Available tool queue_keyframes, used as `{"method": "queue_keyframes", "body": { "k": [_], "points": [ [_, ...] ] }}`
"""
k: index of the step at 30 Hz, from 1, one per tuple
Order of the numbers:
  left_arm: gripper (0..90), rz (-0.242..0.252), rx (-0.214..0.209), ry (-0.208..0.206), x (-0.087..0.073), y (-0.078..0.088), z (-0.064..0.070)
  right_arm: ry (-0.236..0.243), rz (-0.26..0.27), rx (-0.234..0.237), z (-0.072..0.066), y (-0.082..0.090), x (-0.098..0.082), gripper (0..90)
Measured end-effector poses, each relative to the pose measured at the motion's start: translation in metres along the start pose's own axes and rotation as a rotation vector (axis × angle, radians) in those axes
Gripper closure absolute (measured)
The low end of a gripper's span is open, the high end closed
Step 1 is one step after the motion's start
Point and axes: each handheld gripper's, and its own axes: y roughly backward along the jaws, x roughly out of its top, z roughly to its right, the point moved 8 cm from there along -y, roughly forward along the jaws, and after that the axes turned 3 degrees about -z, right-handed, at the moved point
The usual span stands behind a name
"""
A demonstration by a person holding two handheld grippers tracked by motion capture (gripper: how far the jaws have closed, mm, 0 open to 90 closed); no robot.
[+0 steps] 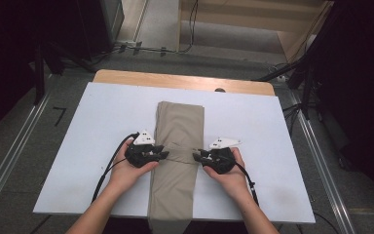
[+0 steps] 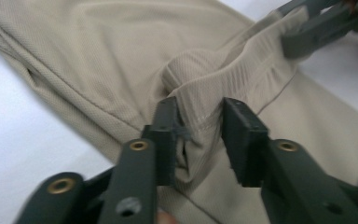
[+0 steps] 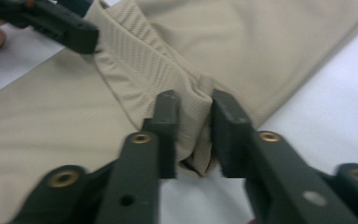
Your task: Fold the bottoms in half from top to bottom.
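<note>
A beige garment (image 1: 177, 146), already folded lengthwise into a long narrow strip, lies down the middle of the white board (image 1: 78, 146) on the table, its near end hanging just over the edge toward the person. The left gripper (image 1: 161, 155) comes in at one long edge of the strip, about halfway along, and the right gripper (image 1: 196, 157) meets it from the opposite edge — the two point at each other across the cloth with a taut ridge of fabric drawn between them. In the left gripper view a bunched pleat of the beige garment (image 2: 200, 88) stands up between the two black jaws, which are drawn in on it and pinch the fold; the other gripper (image 2: 317, 28) bites the far end of the same ridge at the top right. The right gripper view shows the matching thing: its jaws are pressed onto a gathered tuck of the beige garment (image 3: 193, 112) at the edge of the strip, with bare white board just beyond. So, by my reading, the lengthwise folding is done and both edges are now gripped at the midline — what remains is the crosswise fold, most likely carrying one half of the strip over the other, then letting go and smoothing. The far half lies flat and tidy; the near half looks a little slack where it droops off the board.
</note>
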Motion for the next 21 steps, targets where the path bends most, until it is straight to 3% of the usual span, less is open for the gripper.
{"method": "queue_keyframes", "body": {
  "k": [3, 6, 11, 15, 21],
  "points": [
    [83.0, 0.023, -0.014, 0.006, 0.003, 0.004, 0.001, 0.026, 0.015, 0.006, -0.005, 0.003, 0.003, 78.1],
    [83.9, 0.044, -0.008, -0.008, 0.005, 0.009, 0.003, 0.035, 0.031, 0.009, -0.009, 0.006, 0.006, 78.7],
    [84.0, 0.076, -0.036, -0.026, 0.005, 0.027, 0.013, 0.031, 0.059, 0.036, -0.019, 0.021, 0.010, 78.7],
    [83.9, 0.092, -0.051, -0.054, 0.001, 0.049, 0.028, 0.065, 0.080, 0.059, -0.039, 0.037, 0.009, 78.7],
    [83.9, 0.086, -0.098, -0.085, -0.019, 0.076, 0.064, 0.092, 0.083, 0.096, -0.070, 0.061, -0.006, 78.7]
  ]
}}
